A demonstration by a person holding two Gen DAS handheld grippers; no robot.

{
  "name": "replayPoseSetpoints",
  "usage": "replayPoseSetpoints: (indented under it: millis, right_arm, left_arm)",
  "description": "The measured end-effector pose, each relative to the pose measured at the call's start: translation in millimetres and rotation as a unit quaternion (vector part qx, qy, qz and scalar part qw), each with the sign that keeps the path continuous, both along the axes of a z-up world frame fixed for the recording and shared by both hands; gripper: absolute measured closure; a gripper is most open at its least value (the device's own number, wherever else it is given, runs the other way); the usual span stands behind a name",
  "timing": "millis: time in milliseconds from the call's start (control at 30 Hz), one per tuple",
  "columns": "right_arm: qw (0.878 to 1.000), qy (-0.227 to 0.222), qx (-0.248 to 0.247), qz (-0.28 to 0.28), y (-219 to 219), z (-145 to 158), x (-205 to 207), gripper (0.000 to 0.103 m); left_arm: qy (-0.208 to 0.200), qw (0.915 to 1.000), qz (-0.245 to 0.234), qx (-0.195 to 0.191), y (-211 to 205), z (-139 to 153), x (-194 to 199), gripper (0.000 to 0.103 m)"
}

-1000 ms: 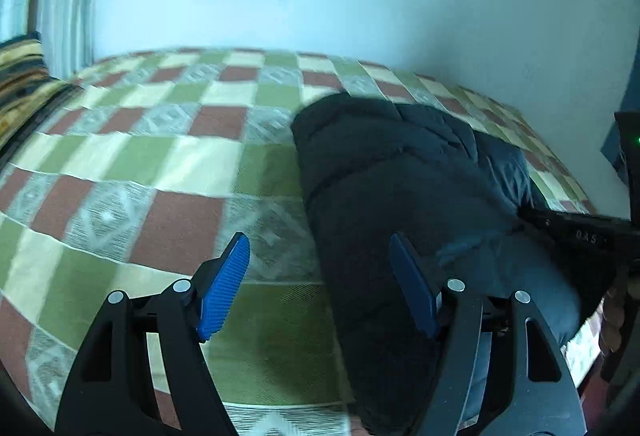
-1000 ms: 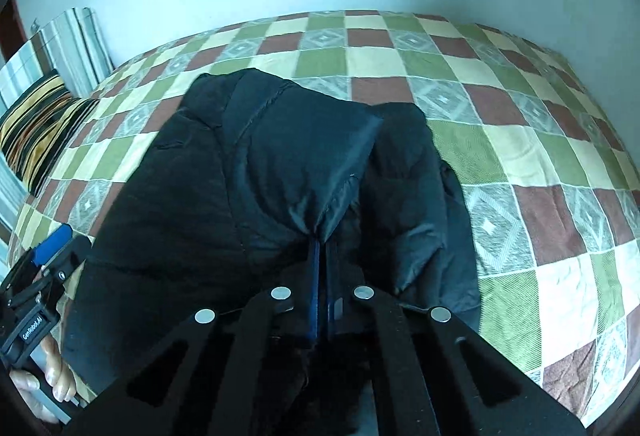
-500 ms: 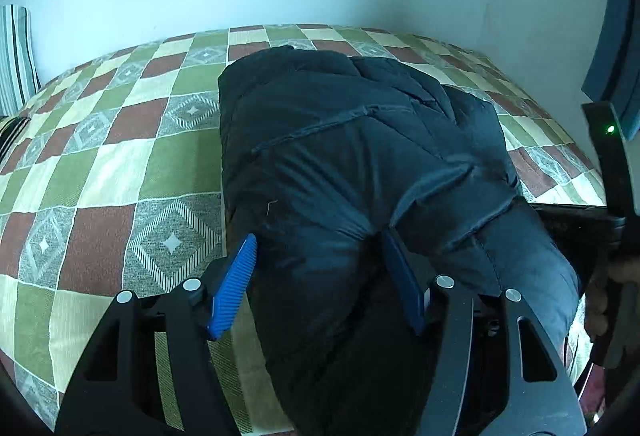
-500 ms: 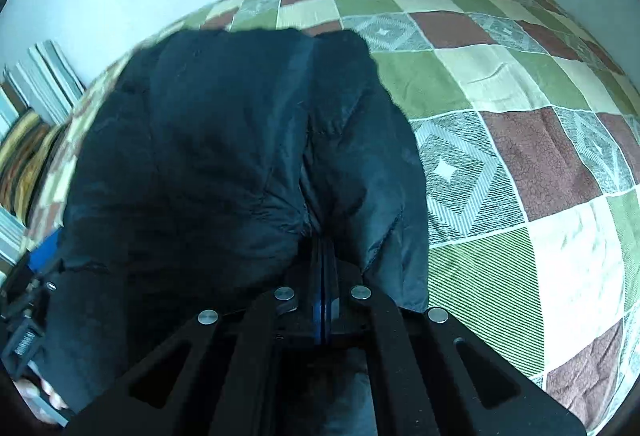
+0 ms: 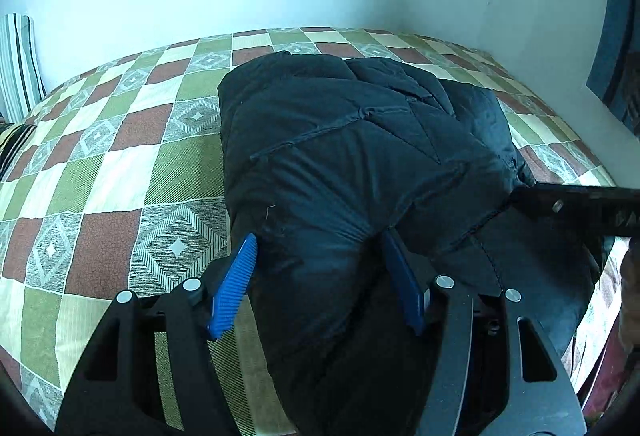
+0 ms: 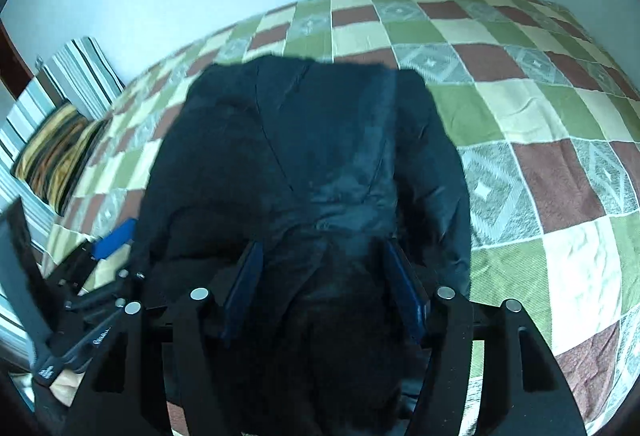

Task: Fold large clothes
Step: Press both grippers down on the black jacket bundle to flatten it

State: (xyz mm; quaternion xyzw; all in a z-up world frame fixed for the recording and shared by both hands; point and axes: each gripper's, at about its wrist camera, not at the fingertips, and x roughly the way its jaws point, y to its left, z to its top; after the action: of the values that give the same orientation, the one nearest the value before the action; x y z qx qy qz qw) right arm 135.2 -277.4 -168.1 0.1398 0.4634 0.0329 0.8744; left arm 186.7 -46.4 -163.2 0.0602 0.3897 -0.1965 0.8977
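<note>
A black puffy jacket lies folded in a thick bundle on the checkered bedspread. My left gripper straddles the bundle's near left fold, and its blue pads press the padded fabric from both sides. In the right wrist view the jacket fills the middle. The jaws of my right gripper are opening, with the jacket's near edge lying loose between them. One blue pad of the left gripper shows at the jacket's left edge. The right gripper's black body reaches in from the right.
The bed runs back to a pale wall. Striped pillows and a yellow-and-black cushion lie at its left end. Bare bedspread spreads right of the jacket. A person's hand shows at the right edge, near the bed's front edge.
My left gripper moved right from the bare bedspread onto the jacket and narrowed around a fold. My right gripper, shut on the fabric before, now has its jaws apart.
</note>
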Motion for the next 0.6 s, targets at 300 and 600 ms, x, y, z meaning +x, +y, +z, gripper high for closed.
replayPoseSetpoints:
  millis: [300, 600]
  right_arm:
    - [0.999, 0.001, -0.046, 0.002, 8, 1, -5, 0.095]
    - [0.999, 0.035, -0.037, -0.002, -13, -44, 3, 0.095]
  left_arm:
    - [-0.001, 0.9997, 0.012, -0.021, 4, 17, -4, 0.04]
    - [-0.015, 0.9988, -0.01, 0.046, -32, -3, -9, 0.039]
